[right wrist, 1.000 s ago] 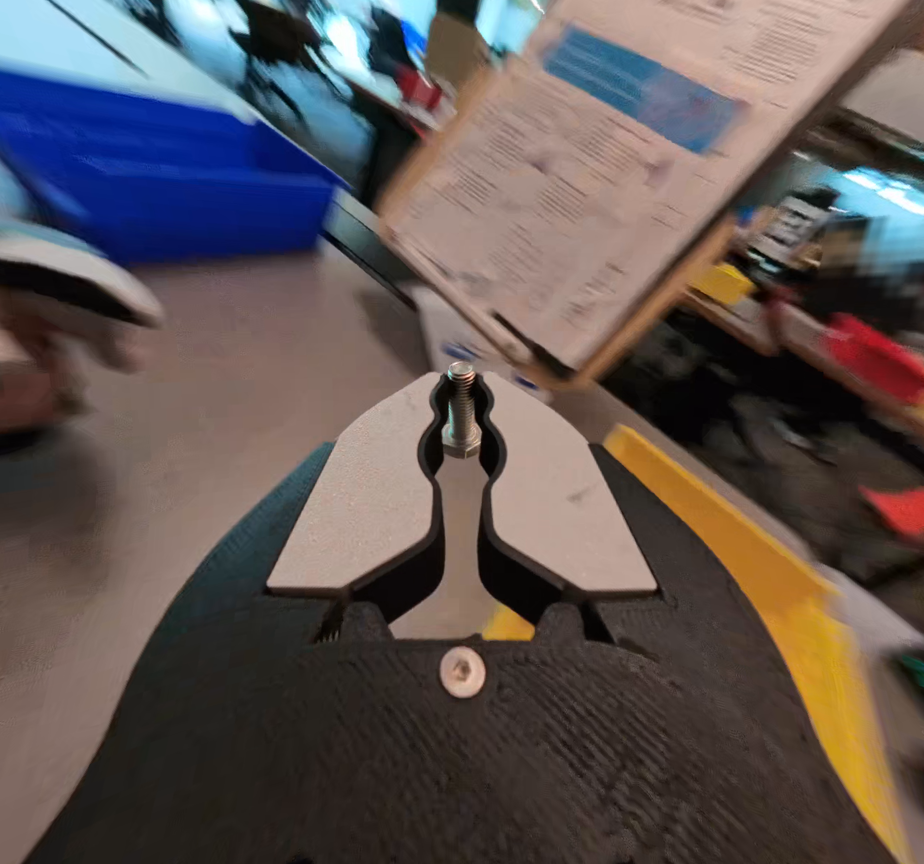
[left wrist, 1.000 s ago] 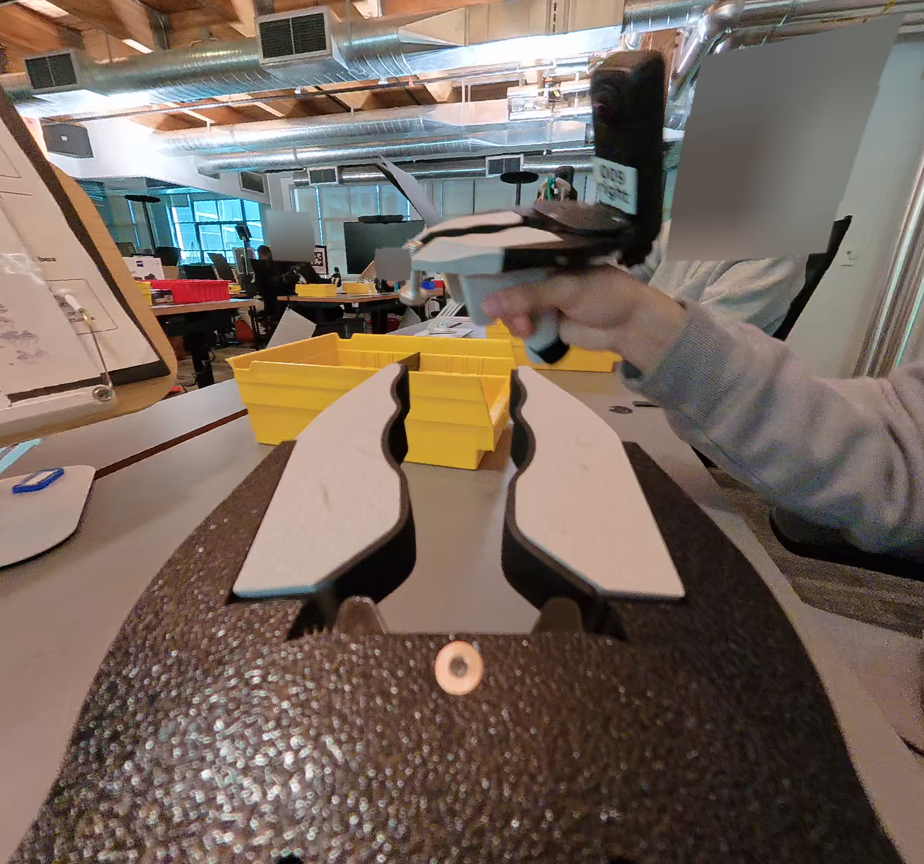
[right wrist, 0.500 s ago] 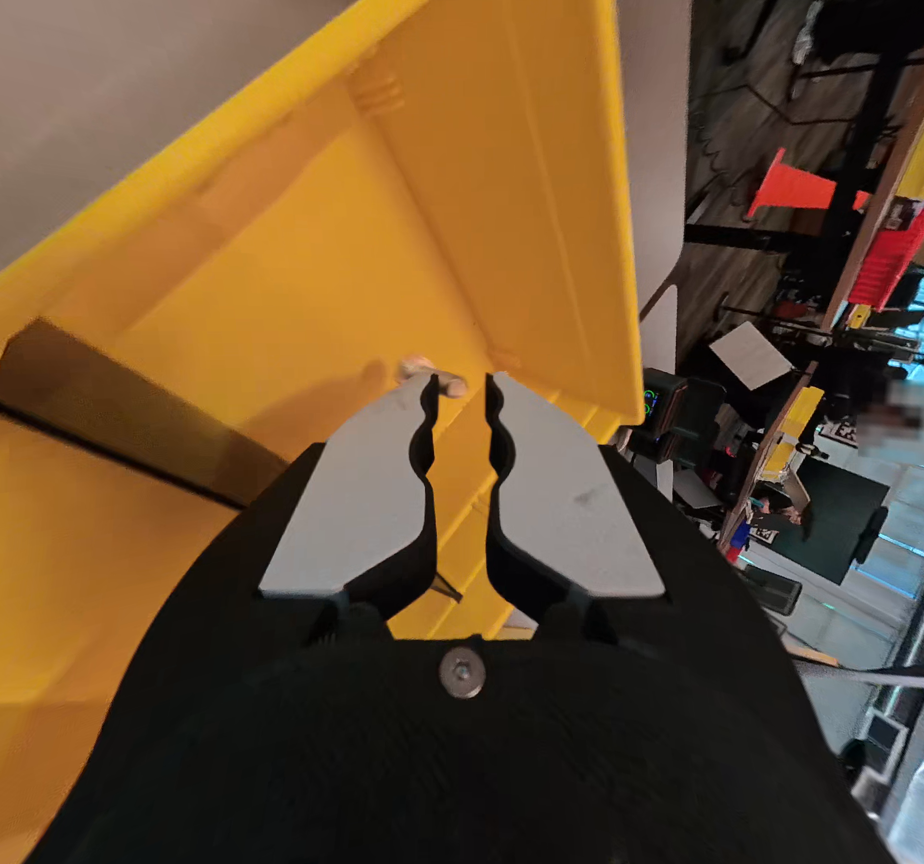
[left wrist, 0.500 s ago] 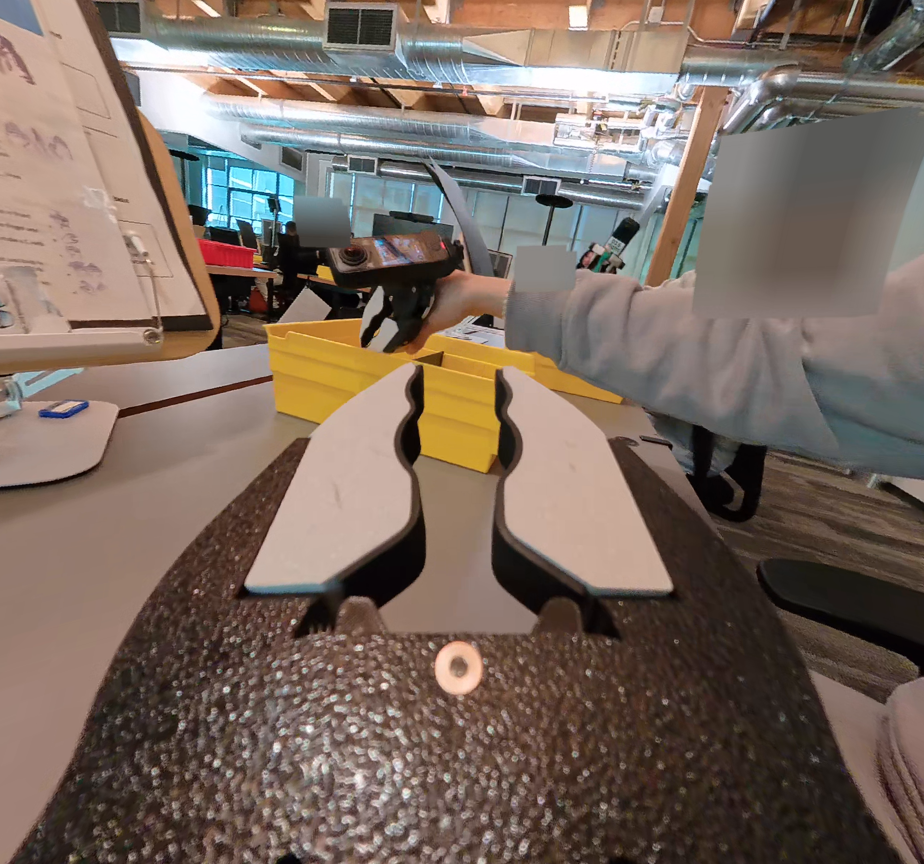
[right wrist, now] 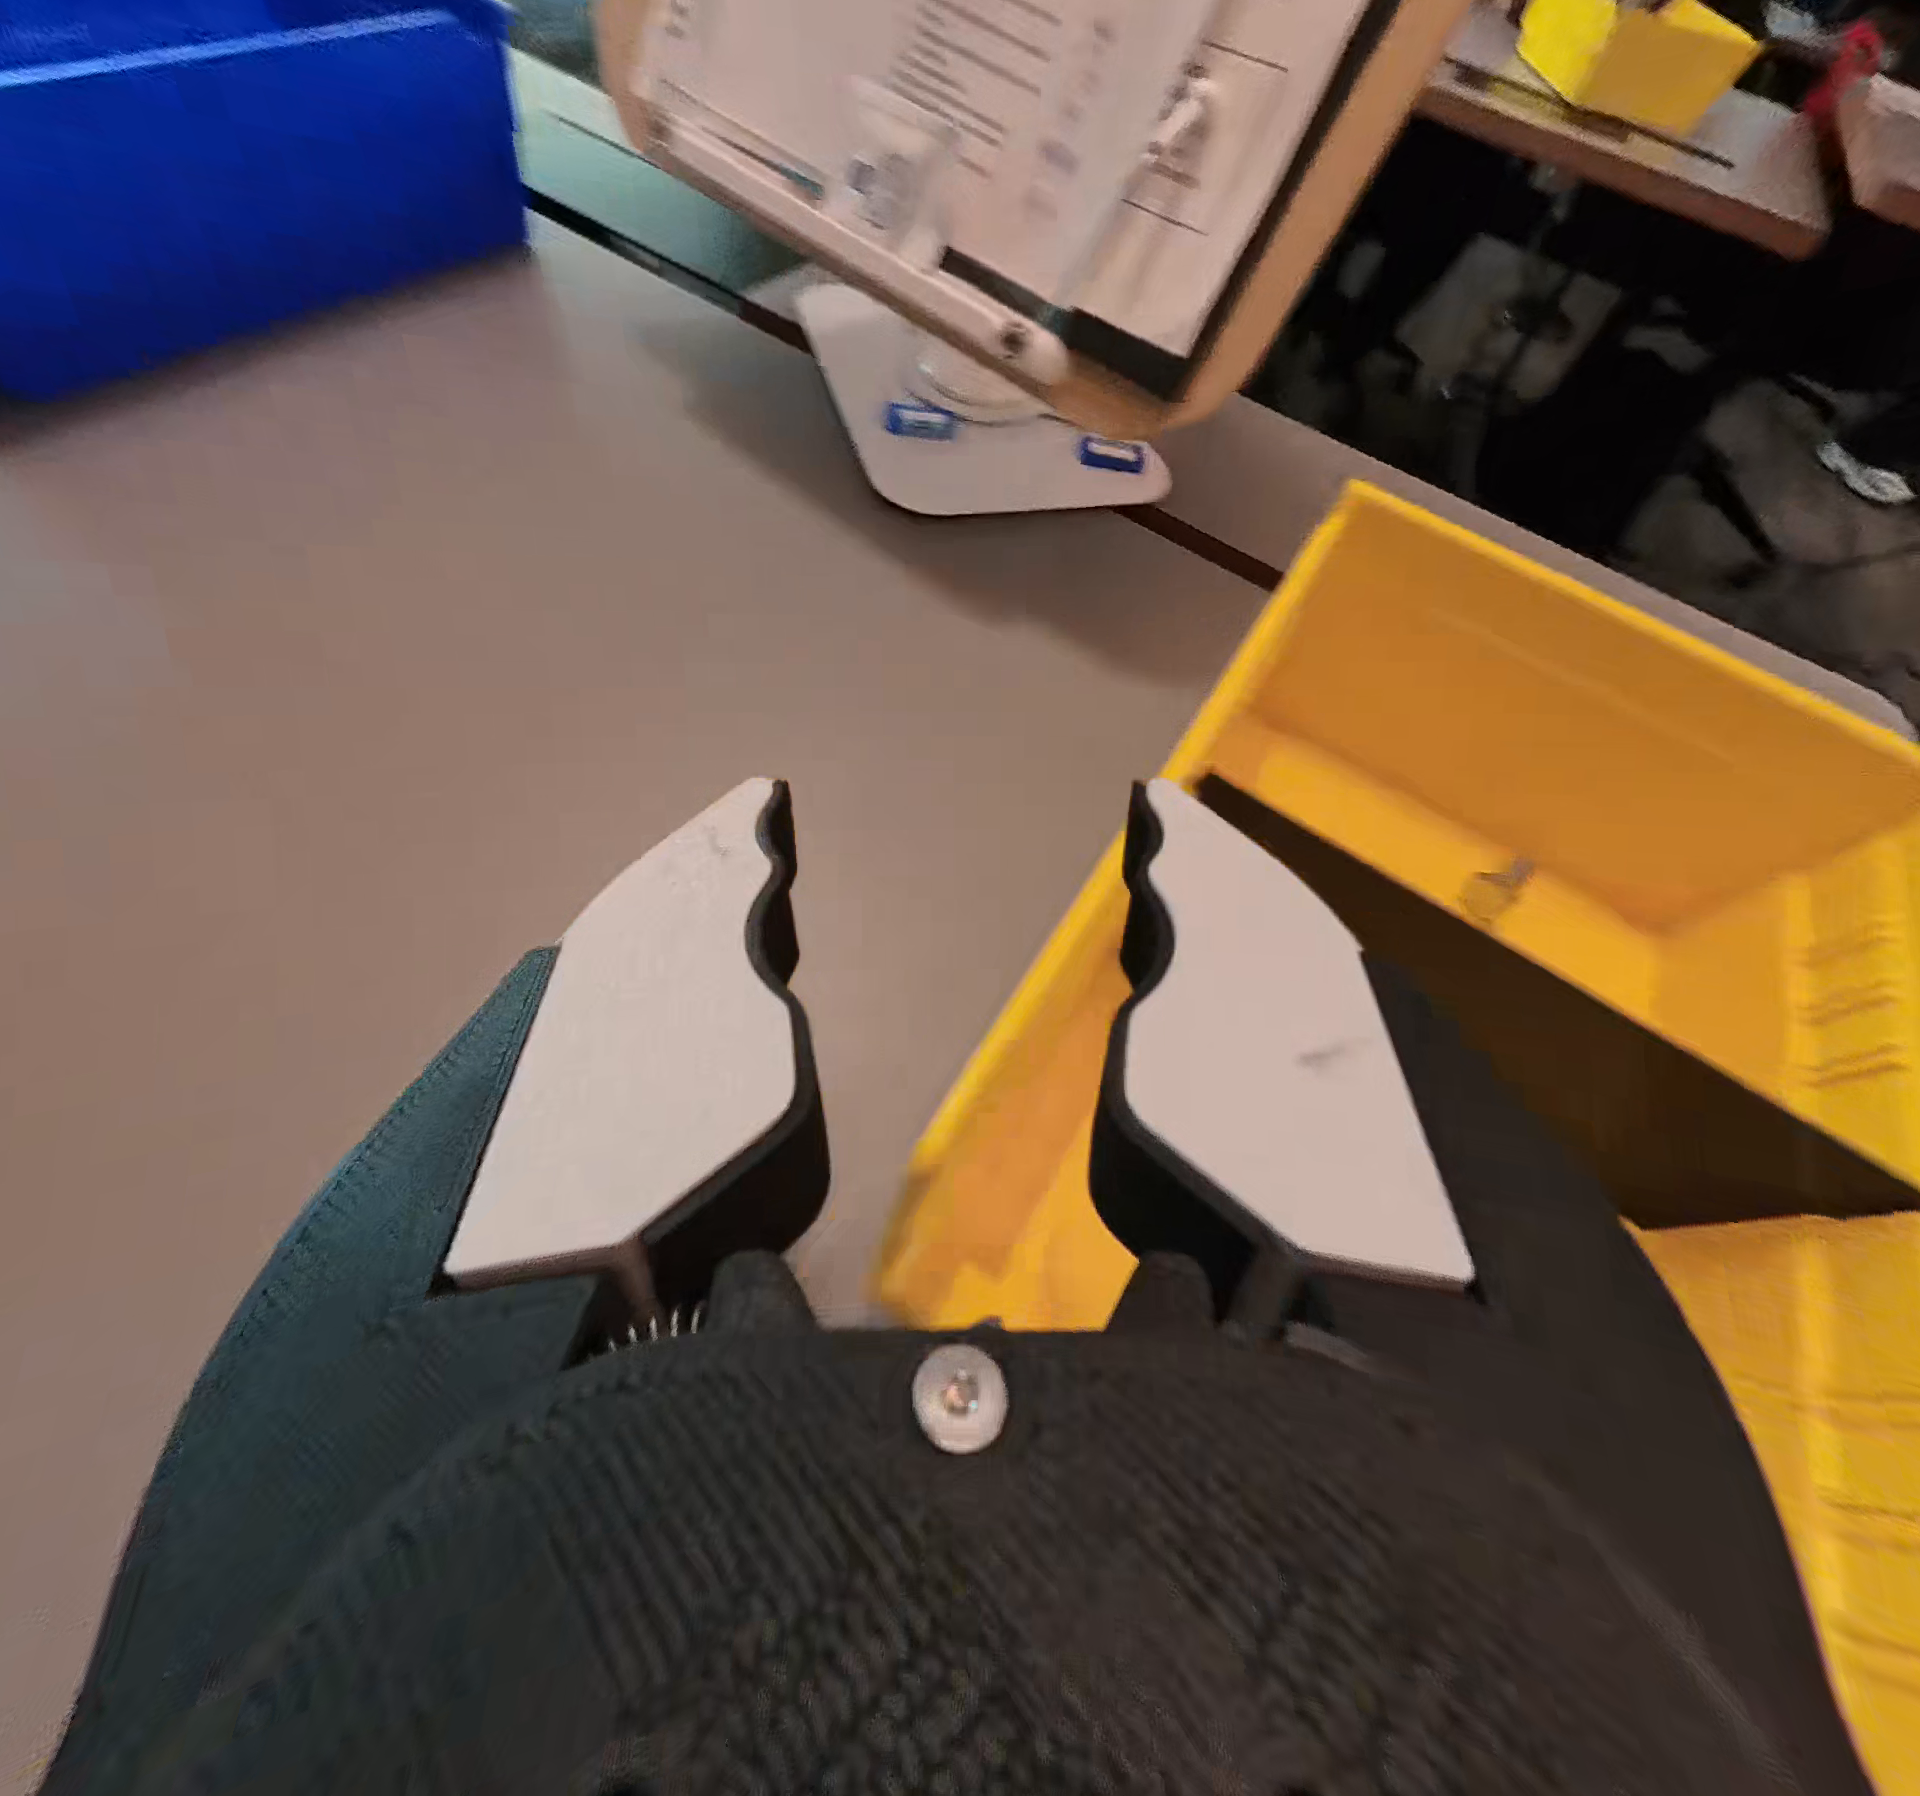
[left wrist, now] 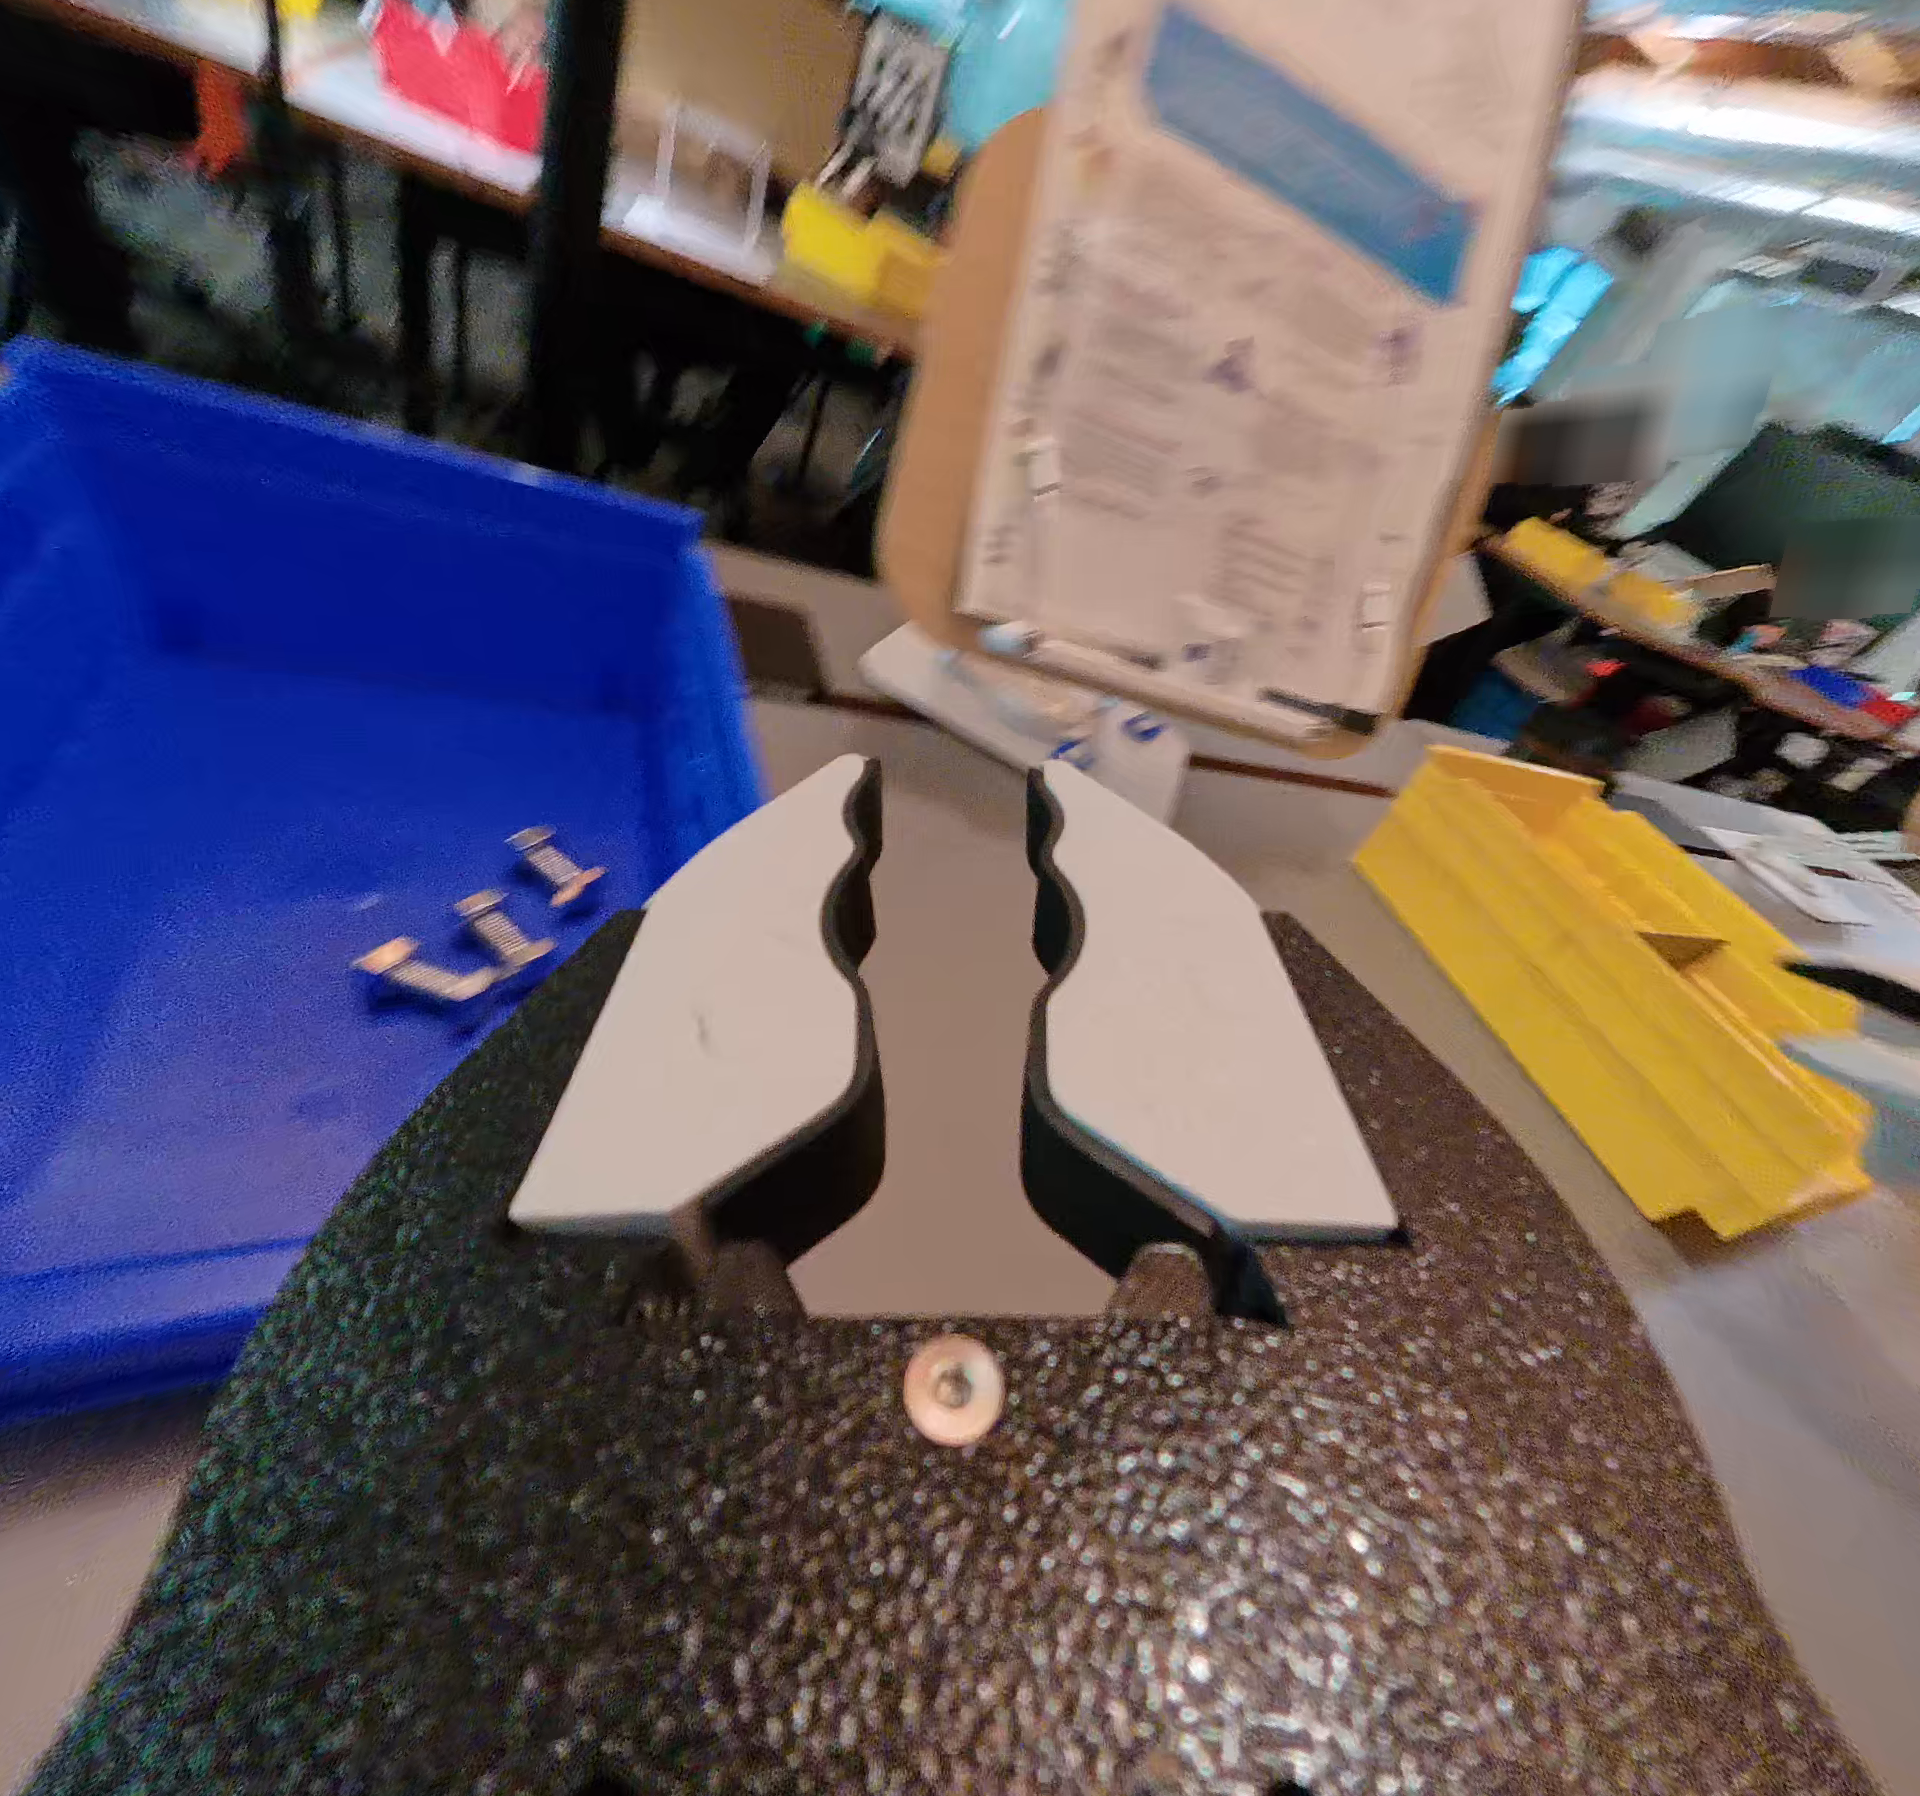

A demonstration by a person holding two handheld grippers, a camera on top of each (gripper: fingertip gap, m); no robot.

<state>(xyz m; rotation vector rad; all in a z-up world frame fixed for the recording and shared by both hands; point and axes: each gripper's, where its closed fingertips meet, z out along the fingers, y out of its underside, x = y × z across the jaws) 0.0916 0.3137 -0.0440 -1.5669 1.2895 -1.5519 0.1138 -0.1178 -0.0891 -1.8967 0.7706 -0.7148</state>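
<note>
My left gripper [left wrist: 954, 790] is open and empty above the grey table [left wrist: 945, 915], just right of a blue bin [left wrist: 312, 707]. Three steel bolts [left wrist: 488, 925] lie on the blue bin's floor. My right gripper [right wrist: 961, 796] is open and empty, over the table at the left edge of a yellow bin [right wrist: 1558, 707]. One steel bolt [right wrist: 1496, 889] lies inside the yellow bin's far compartment, behind a black divider [right wrist: 1558, 1019]. The yellow bin also shows in the left wrist view [left wrist: 1590, 977], at the right.
A tilted board with printed sheets [right wrist: 1018, 63] stands on a white base [right wrist: 997, 458] at the table's back; it also shows in the left wrist view [left wrist: 1226, 292]. The blue bin [right wrist: 239, 157] is at the far left. Other tables with bins lie beyond. The grippers' ends are close to 45 cm from one another. From the right gripper's tips to the steel bolt [right wrist: 1496, 889] is close to 25 cm.
My right gripper held a bolt upright, swung over the yellow bin, opened and let it go; the bolt now lies in the bin. My left gripper turned left from the yellow bins to the blue bin.
</note>
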